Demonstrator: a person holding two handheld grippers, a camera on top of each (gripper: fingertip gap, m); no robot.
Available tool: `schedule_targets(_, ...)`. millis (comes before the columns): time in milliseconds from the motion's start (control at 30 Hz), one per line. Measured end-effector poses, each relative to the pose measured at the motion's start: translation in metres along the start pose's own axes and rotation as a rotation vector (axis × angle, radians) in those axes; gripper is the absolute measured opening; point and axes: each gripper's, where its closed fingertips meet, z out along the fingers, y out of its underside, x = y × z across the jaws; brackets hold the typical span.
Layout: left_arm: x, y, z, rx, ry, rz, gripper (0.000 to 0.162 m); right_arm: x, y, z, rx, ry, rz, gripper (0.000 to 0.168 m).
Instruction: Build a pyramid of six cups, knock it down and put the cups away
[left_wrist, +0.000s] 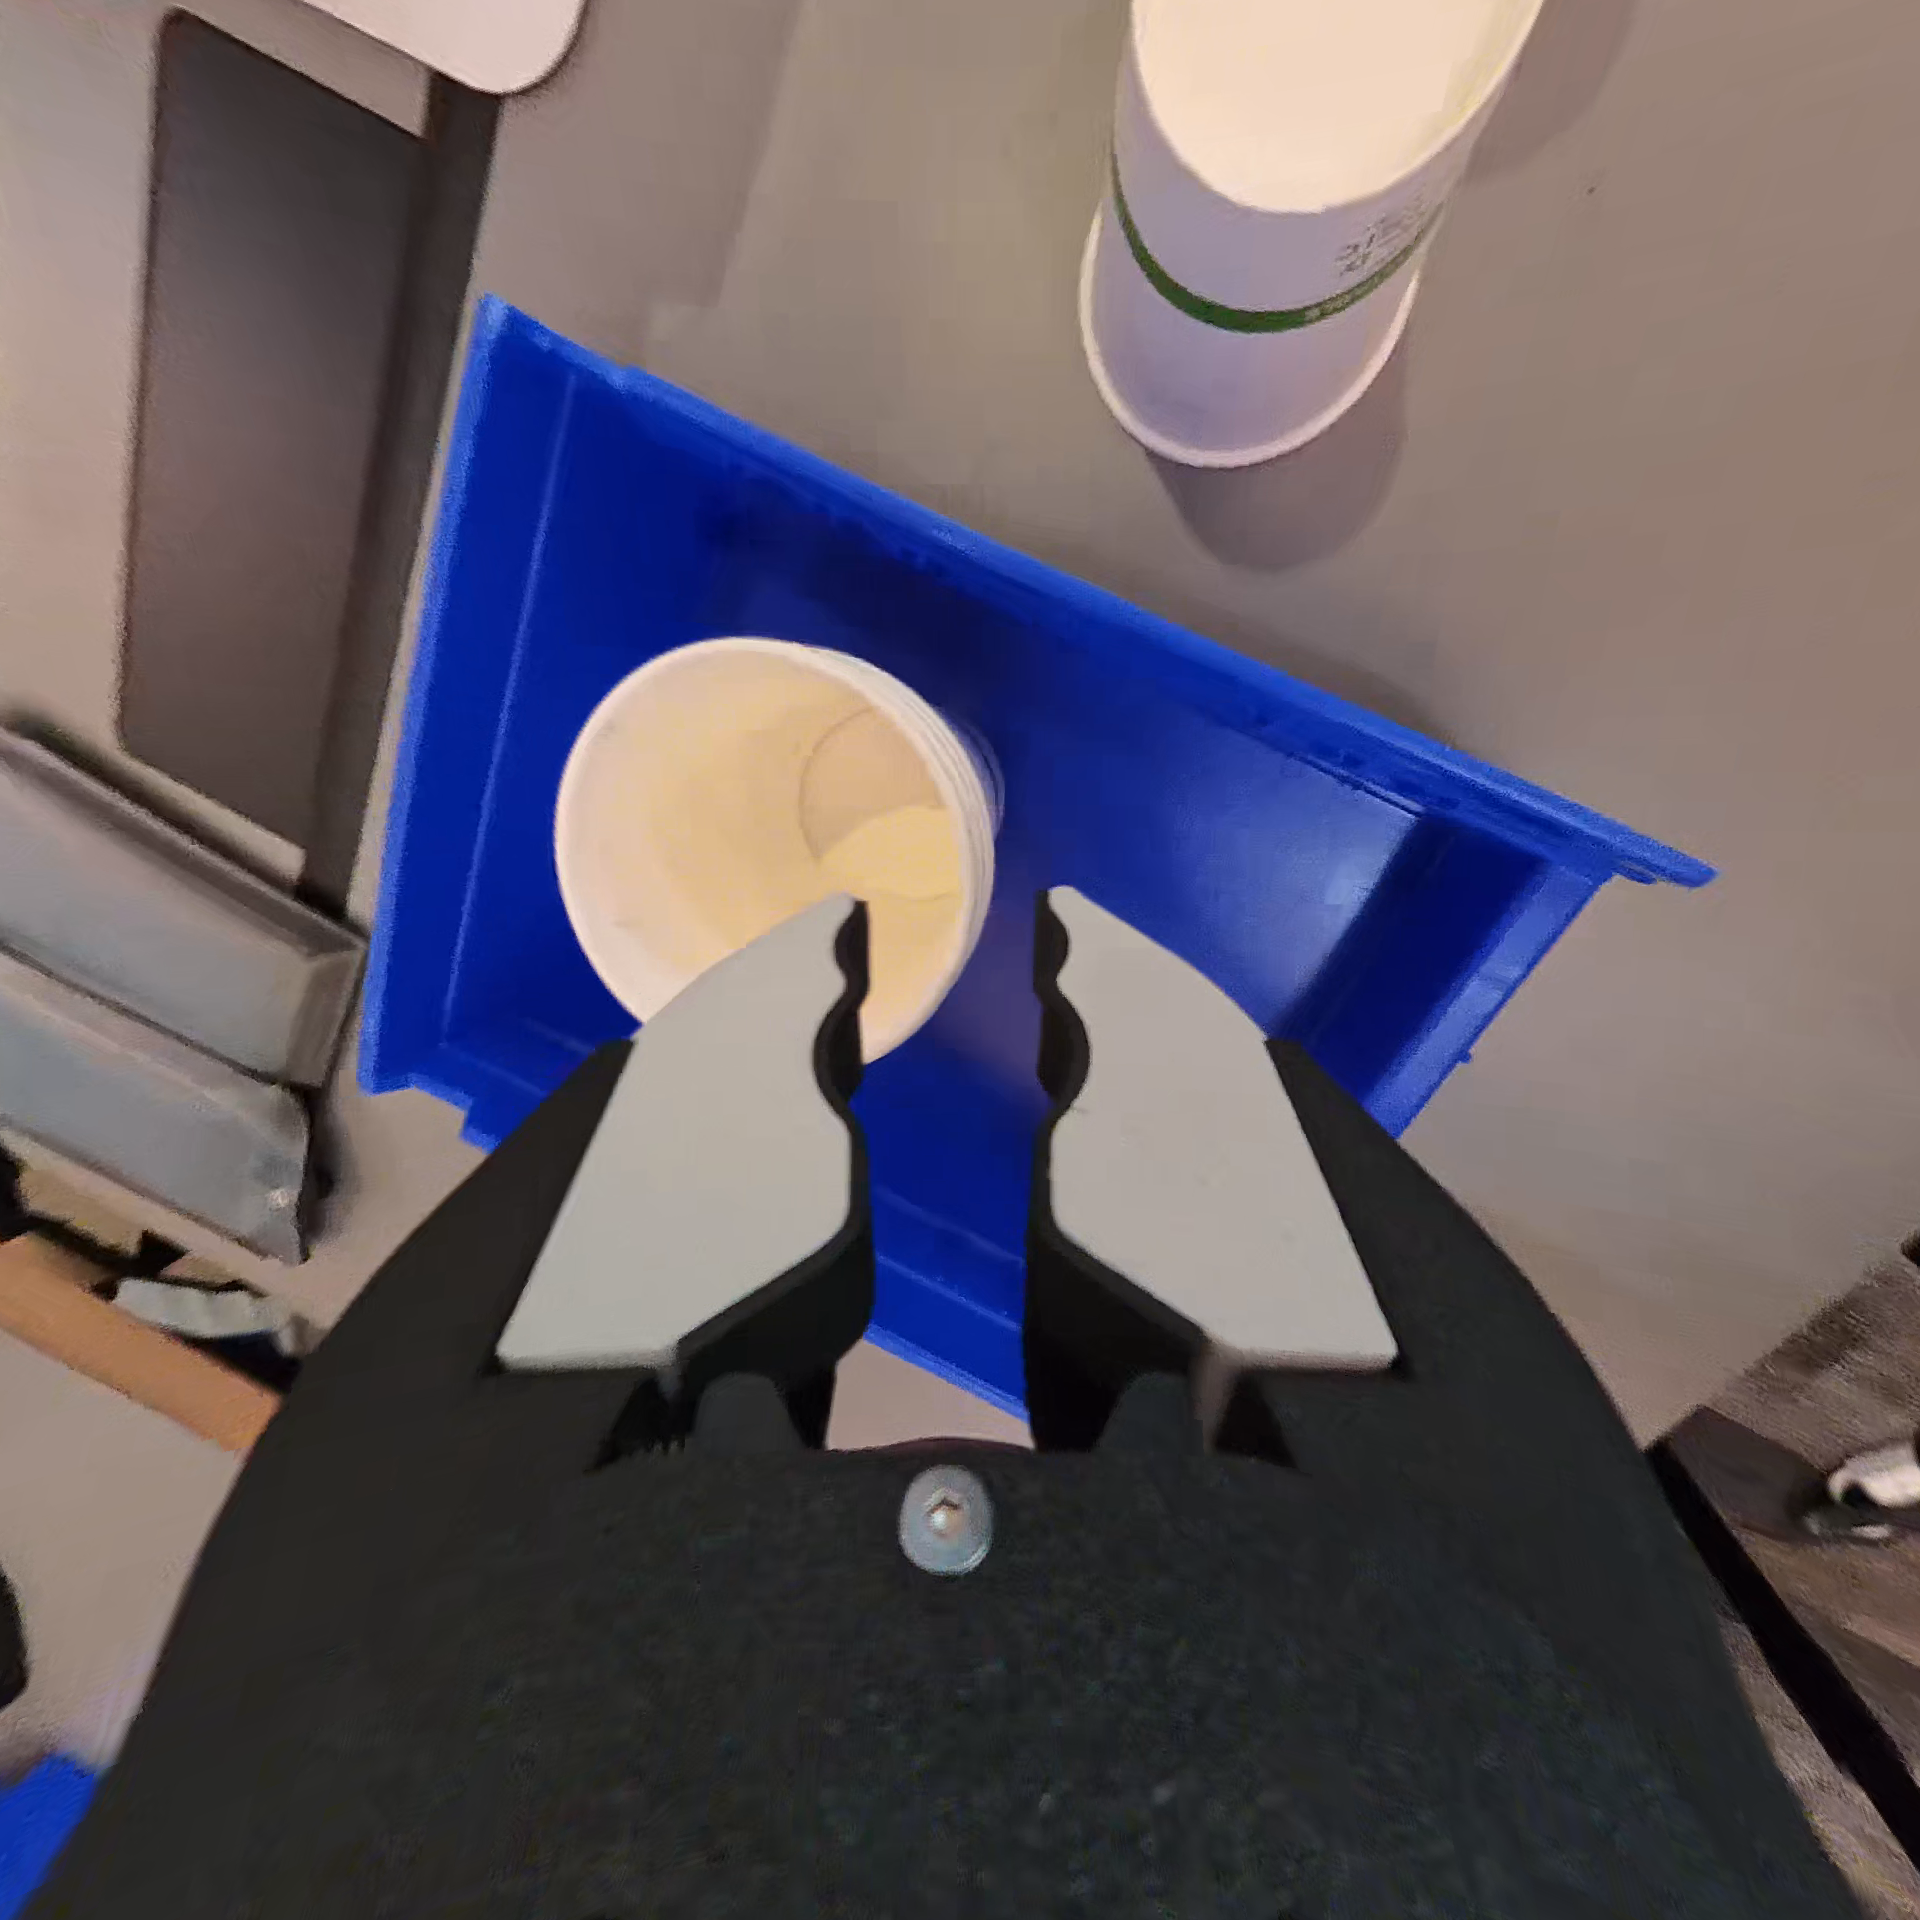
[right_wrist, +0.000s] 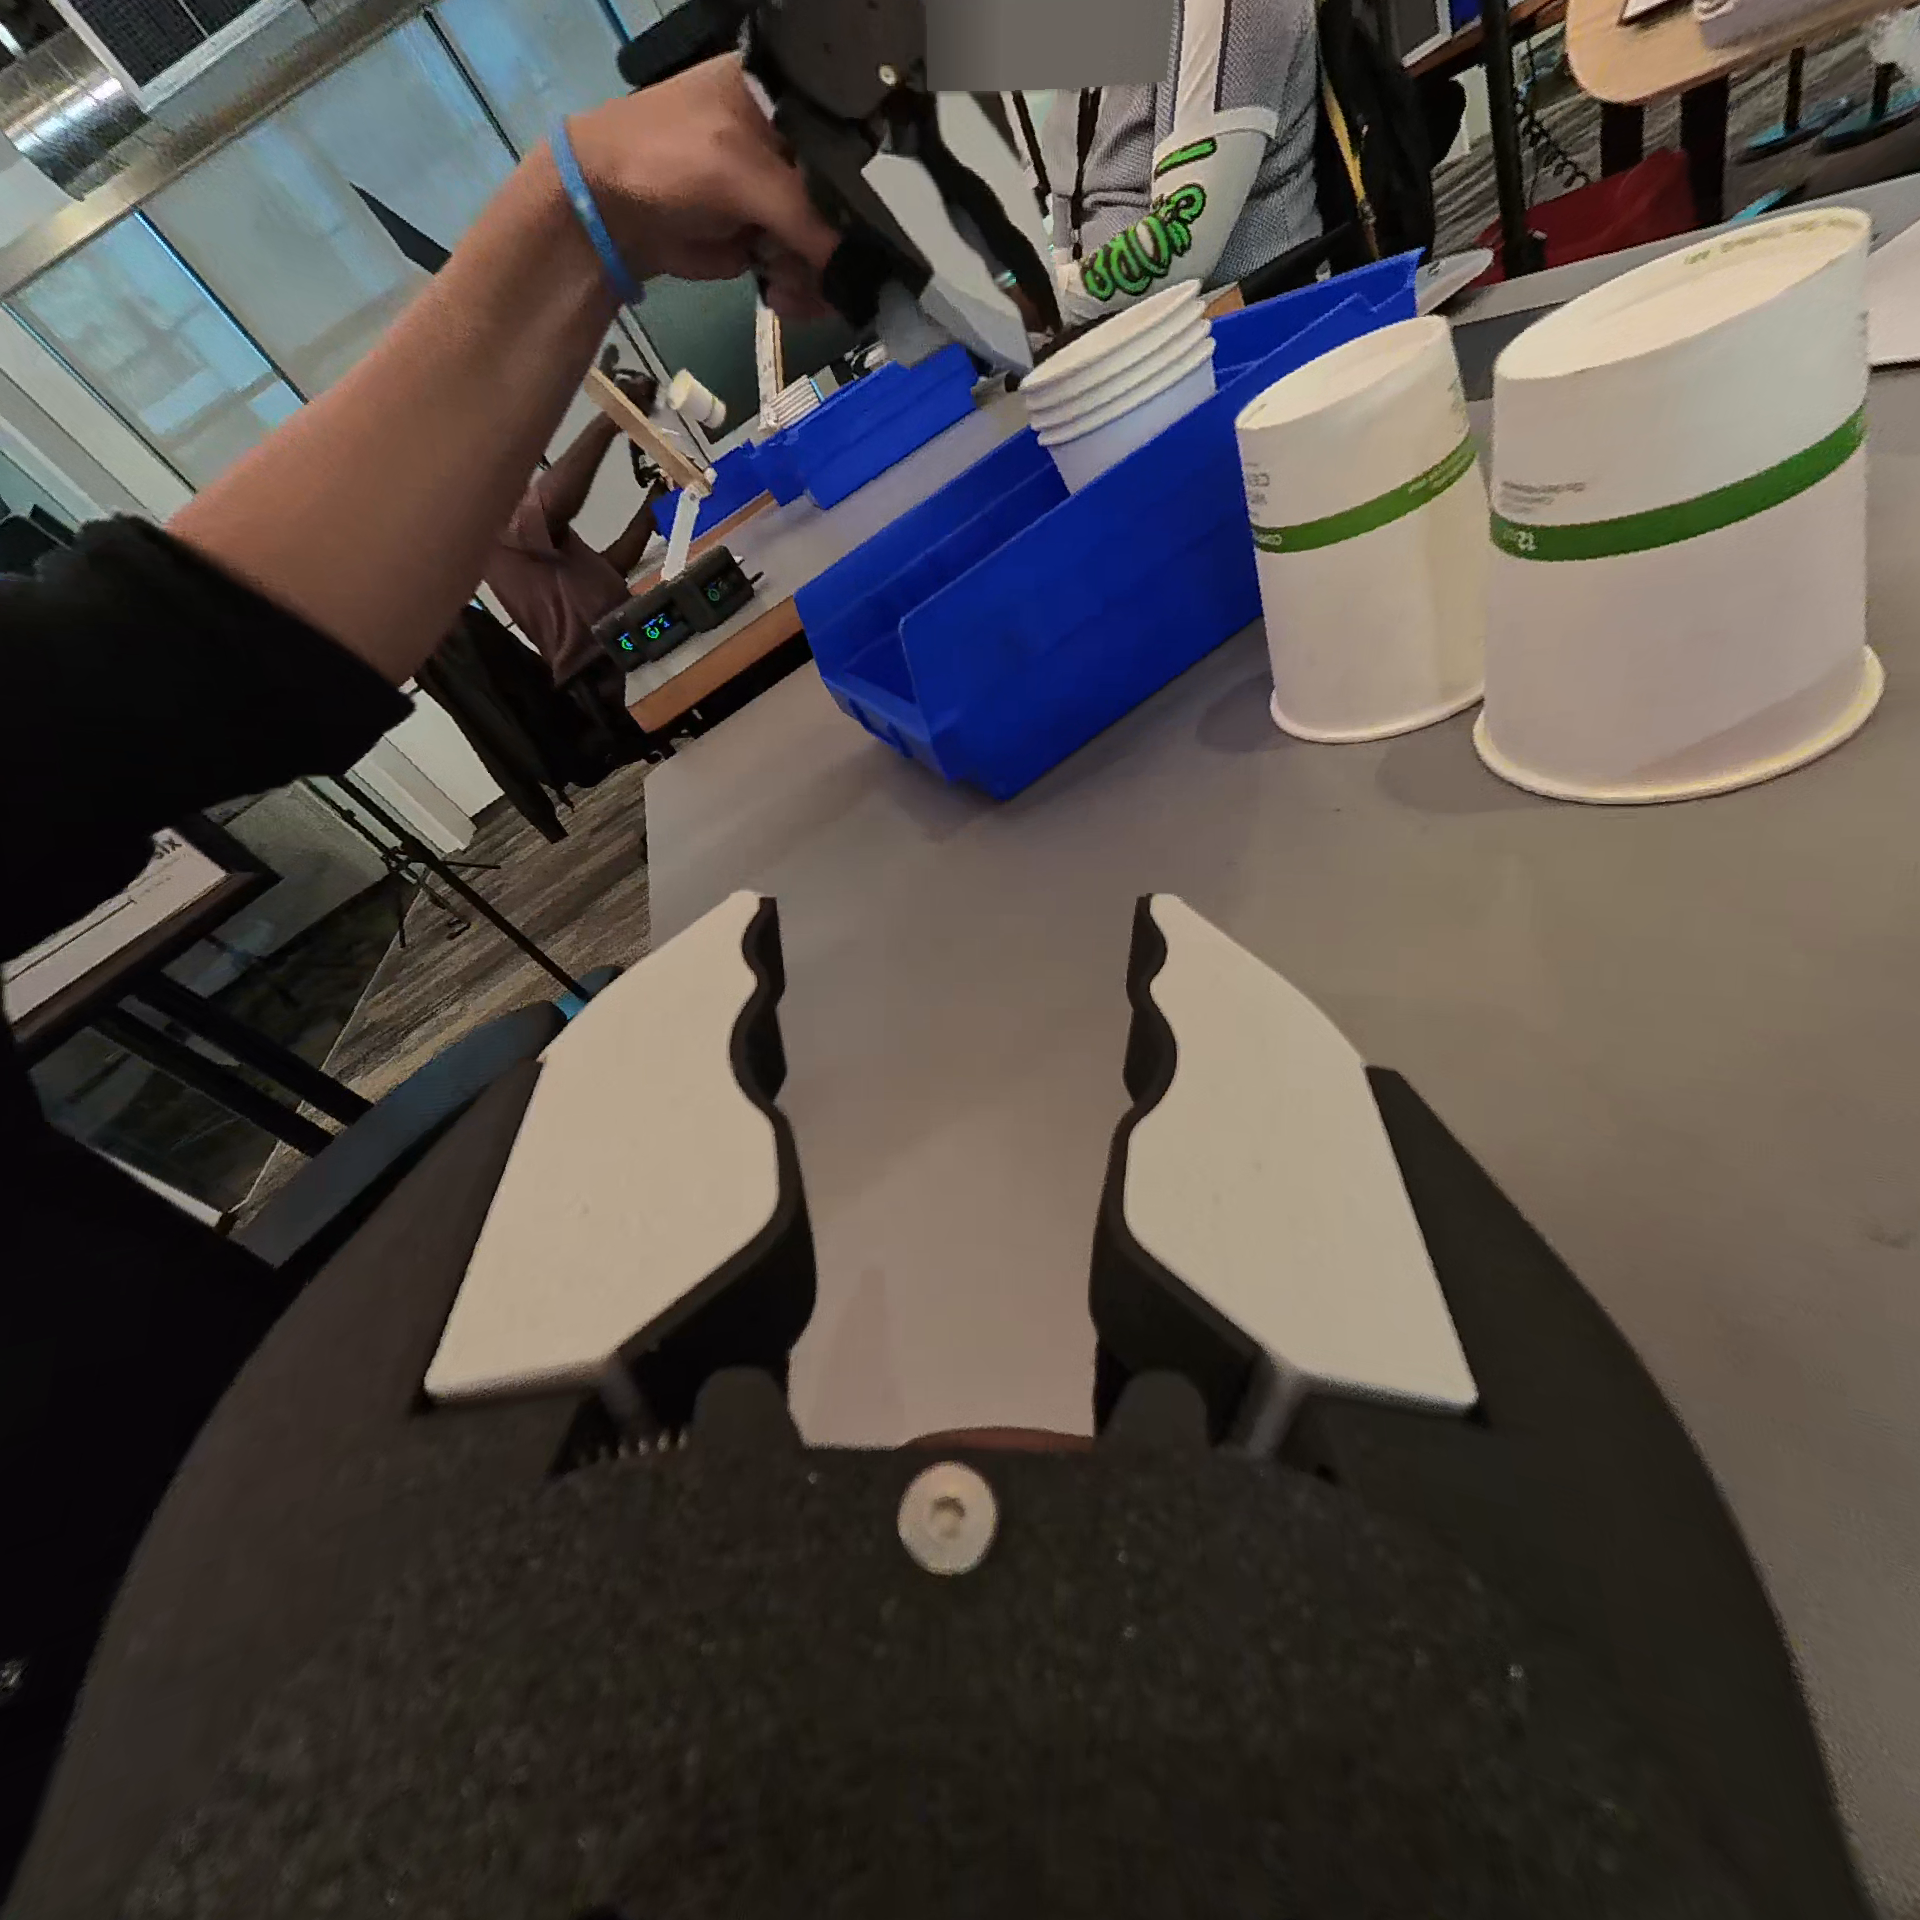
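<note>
Nested cups in the blue bin

The blue bin (right_wrist: 1049, 634) holds a stack of cups (right_wrist: 1127, 390); two upturned cups (right_wrist: 1361, 540) stand right of it. Left gripper (left_wrist: 948, 914) and right gripper (right_wrist: 954, 914) are both released, holding nothing.

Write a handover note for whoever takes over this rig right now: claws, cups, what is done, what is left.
Left claw: open, empty, above the blue bin.
Right claw: open, empty, low over the grey table.
Cups: a nested stack stands in the bin; two upside-down cups, the nearer and the farther, stand on the table beside it.
Done: pyramid down, most cups stacked.
Left: add those two to the stack.
</note>
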Motion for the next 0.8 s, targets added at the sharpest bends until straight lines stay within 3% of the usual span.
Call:
schedule_targets(100,-0.002,0.001,0.004,-0.013,0.053,0.007,0.019,-0.002,0.003,0.004,-0.008,-0.016,0.002,0.064)
schedule_targets(300,-0.002,0.008,0.016,-0.065,0.078,0.033,0.019,0.002,0.01,0.008,-0.028,-0.028,0.04,0.063)
schedule_targets(367,0.002,0.009,0.018,-0.068,0.114,0.031,0.004,0.003,0.01,0.008,-0.024,-0.03,0.046,0.063)
schedule_targets(533,0.0,0.007,0.018,-0.05,0.121,0.017,0.003,0.004,0.01,0.008,-0.023,-0.032,0.053,0.063)
schedule_targets(800,-0.017,-0.003,-0.017,0.079,0.023,-0.034,0.002,0.007,0.009,0.021,-0.01,-0.05,0.07,0.063)
